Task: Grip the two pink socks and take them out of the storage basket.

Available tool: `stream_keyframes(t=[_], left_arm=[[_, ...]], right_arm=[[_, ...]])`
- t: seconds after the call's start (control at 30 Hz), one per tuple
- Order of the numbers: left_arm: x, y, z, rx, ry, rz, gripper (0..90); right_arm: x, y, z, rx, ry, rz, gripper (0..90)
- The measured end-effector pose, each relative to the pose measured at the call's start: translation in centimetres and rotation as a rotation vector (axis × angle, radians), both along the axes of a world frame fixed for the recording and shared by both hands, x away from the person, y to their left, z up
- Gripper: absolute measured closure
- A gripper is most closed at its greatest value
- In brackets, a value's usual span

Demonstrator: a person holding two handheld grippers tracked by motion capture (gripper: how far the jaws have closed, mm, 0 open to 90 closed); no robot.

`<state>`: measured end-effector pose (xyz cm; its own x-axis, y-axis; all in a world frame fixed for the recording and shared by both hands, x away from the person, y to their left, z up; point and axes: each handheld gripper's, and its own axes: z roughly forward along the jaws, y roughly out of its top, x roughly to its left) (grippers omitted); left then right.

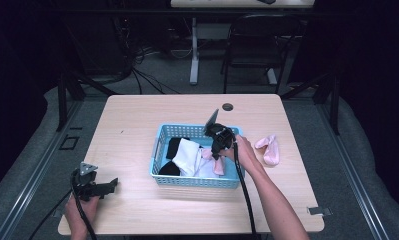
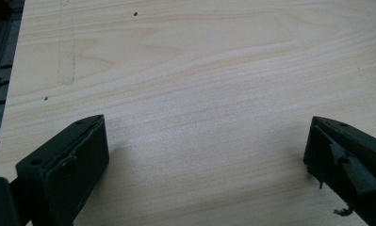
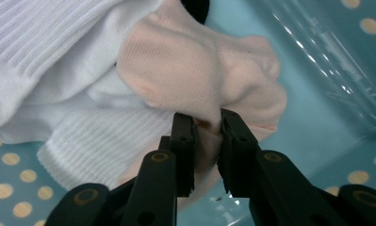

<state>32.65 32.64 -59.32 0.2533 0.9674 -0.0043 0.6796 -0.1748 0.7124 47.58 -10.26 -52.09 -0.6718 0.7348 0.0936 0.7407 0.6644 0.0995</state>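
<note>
My right tongs [image 3: 207,123] were clamped on a pink sock [image 3: 200,70] inside the blue basket [image 1: 159,145], white socks [image 3: 58,56] beside them, while my left tongs [image 2: 204,155] gaped over bare bench [image 2: 200,70].

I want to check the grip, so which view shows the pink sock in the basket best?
The right gripper view: the pink sock is close up, pinched in the right gripper. The high view shows it small.
</note>
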Motion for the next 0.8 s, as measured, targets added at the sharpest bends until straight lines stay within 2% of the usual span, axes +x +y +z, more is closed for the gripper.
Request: stream_keyframes(t=[0.23, 0.3, 0.43, 0.5, 0.8], left_arm=[[0.0, 0.0, 0.0, 0.0, 0.0, 0.0, 0.6], [0.0, 0.0, 0.0, 0.0, 0.0, 0.0, 0.6], [0.0, 0.0, 0.0, 0.0, 0.0, 0.0, 0.6], [0.0, 0.0, 0.0, 0.0, 0.0, 0.0, 0.6], [0.0, 0.0, 0.0, 0.0, 0.0, 0.0, 0.6]], right_arm=[[-0.5, -0.4, 0.9, -0.007, -0.028, 0.005, 81.6], [-0.6, -0.4, 1.5, -0.025, -0.035, 0.02, 81.7], [-0.9, -0.3, 2.6, -0.013, -0.06, 0.024, 81.7], [-1.0, -0.3, 2.7, -0.005, -0.068, 0.023, 81.7], [-1.7, -0.1, 4.1, -0.015, -0.089, 0.048, 81.7]])
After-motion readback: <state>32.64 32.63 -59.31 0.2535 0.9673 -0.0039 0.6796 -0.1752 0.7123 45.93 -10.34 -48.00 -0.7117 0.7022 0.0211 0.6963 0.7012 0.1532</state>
